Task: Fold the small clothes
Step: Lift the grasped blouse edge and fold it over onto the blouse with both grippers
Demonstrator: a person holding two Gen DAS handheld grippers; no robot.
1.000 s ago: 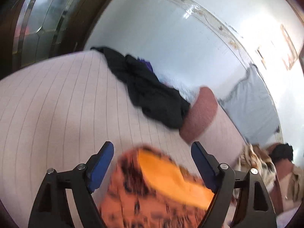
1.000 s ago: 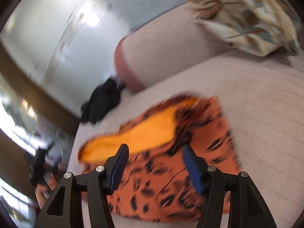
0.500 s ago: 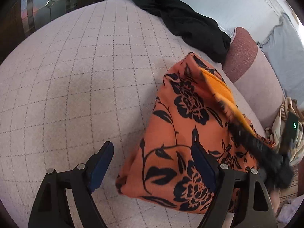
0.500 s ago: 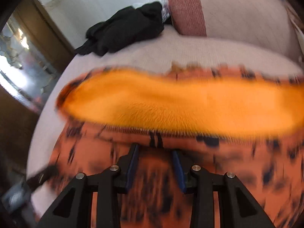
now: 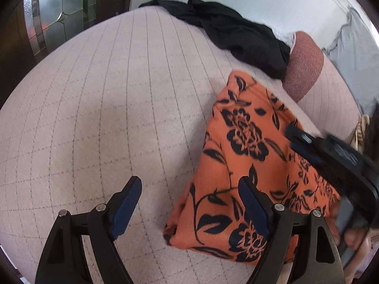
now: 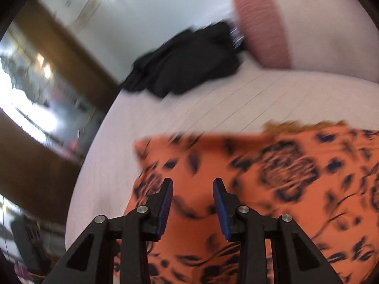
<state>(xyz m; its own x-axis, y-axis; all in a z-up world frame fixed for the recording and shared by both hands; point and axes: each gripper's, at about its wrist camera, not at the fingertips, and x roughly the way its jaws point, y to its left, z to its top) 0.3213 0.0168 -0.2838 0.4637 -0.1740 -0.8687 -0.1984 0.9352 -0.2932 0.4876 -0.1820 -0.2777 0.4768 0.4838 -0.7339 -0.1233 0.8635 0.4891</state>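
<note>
An orange garment with black flowers (image 5: pixel 246 163) lies folded flat on the pale quilted bed (image 5: pixel 106 118). My left gripper (image 5: pixel 189 207) is open and empty, low over the bed at the garment's near left edge. The right gripper shows blurred in the left wrist view (image 5: pixel 305 146), over the garment's right side. In the right wrist view the right gripper (image 6: pixel 193 203) is open with a narrow gap and holds nothing, just above the same orange garment (image 6: pixel 279 172).
A black garment (image 5: pixel 236 37) lies crumpled at the bed's far edge by the white wall. A pink bolster (image 5: pixel 305 66) lies beside it. A patterned cloth (image 5: pixel 360 127) shows at the far right. A dark wooden door with glass (image 5: pixel 59 16) stands beyond the left edge.
The plain orange inner flap seen lifted earlier is now folded down, and only the flowered side shows. The right gripper has opened a little and drawn back. The left gripper stayed open.
</note>
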